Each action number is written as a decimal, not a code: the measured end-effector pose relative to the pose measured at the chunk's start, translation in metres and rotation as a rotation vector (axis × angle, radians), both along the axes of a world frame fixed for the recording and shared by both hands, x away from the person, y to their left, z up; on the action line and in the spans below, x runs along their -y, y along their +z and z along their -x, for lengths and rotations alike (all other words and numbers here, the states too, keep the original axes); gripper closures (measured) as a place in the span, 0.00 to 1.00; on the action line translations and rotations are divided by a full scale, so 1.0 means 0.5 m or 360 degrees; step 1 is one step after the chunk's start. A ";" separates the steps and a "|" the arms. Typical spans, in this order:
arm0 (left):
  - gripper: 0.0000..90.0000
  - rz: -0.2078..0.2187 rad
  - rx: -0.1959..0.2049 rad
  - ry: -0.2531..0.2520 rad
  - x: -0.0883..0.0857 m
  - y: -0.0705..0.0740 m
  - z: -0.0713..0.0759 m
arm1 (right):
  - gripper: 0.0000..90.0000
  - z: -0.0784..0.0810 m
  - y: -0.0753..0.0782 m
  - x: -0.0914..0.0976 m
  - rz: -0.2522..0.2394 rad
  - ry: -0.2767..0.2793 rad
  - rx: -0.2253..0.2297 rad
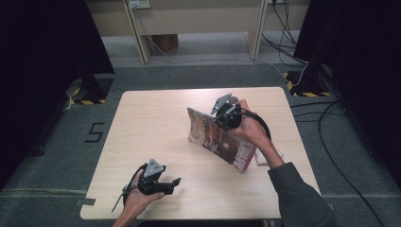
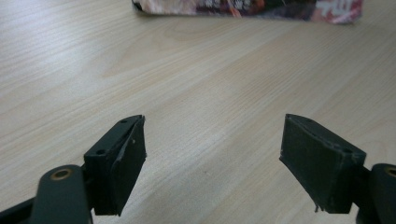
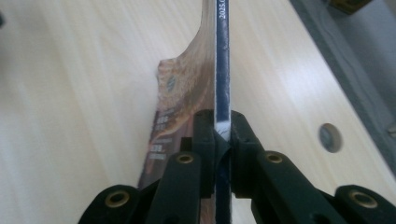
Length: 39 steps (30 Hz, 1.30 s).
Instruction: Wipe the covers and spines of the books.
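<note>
A thin, glossy magazine (image 1: 217, 139) with a busy brown and red cover stands tilted on its lower edge right of the middle of the desk (image 1: 156, 118), its top edge lifted off the wood. The right gripper (image 1: 221, 112) pinches that top edge; in the right gripper view its black jaws are clamped tight on the magazine's narrow, dark spine edge (image 3: 222, 70), and the printed cover curves away to the left. A small white object (image 1: 263, 158), partly hidden behind the forearm, lies on the desk just beside the magazine's right corner.

The left gripper (image 1: 176, 183) hovers near the front left of the desk, well apart from the magazine. Its flat, matte black jaws stand wide with nothing between them.

The desk is a pale, rectangular wooden top with fine straight grain and rounded corners. It stands on grey carpet. Dark curtains flank the room, light wooden furniture legs rise at the far side, and black cables trail across the floor on the right.
</note>
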<state>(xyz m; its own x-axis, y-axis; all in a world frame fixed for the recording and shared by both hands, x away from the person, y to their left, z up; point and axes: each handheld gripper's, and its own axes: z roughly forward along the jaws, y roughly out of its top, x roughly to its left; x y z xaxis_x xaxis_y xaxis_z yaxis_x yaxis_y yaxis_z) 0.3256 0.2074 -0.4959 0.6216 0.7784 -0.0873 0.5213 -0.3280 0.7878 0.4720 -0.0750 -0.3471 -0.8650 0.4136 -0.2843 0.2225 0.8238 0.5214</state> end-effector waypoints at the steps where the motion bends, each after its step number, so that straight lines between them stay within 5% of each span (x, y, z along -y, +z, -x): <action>1: 0.24 0.0003 -0.0002 0.0000 0.001 -0.001 0.000 | 0.94 -0.003 0.003 -0.002 0.0021 -0.0013 0.0025; 6: 0.24 -0.0009 -0.0006 -0.0002 0.002 -0.002 -0.001 | 0.94 -0.009 0.007 -0.025 0.0116 -0.0055 0.0109; 10: 0.24 -0.0013 -0.0007 0.0003 0.000 -0.002 -0.001 | 0.94 0.010 0.000 -0.049 0.0158 0.0017 0.0130; 19: 0.24 -0.0037 -0.0014 0.0048 -0.008 -0.003 -0.006 | 0.93 0.066 -0.016 -0.067 0.0099 0.0098 0.0009; 26: 0.24 -0.0007 -0.0013 0.0077 -0.020 0.001 -0.009 | 0.92 0.101 -0.039 -0.081 0.0124 0.0196 -0.0009; 30: 0.26 0.0000 0.0026 0.0215 -0.034 0.005 -0.012 | 0.93 0.126 -0.060 -0.094 0.0164 0.0258 -0.0014; 34: 0.26 0.0033 0.0013 0.0333 -0.055 0.006 -0.017 | 0.93 0.138 -0.099 -0.096 0.0138 0.0300 -0.0152; 39: 0.26 0.0047 0.0002 0.0368 -0.063 0.005 -0.020 | 0.93 0.151 -0.140 -0.093 0.0129 0.0323 -0.0210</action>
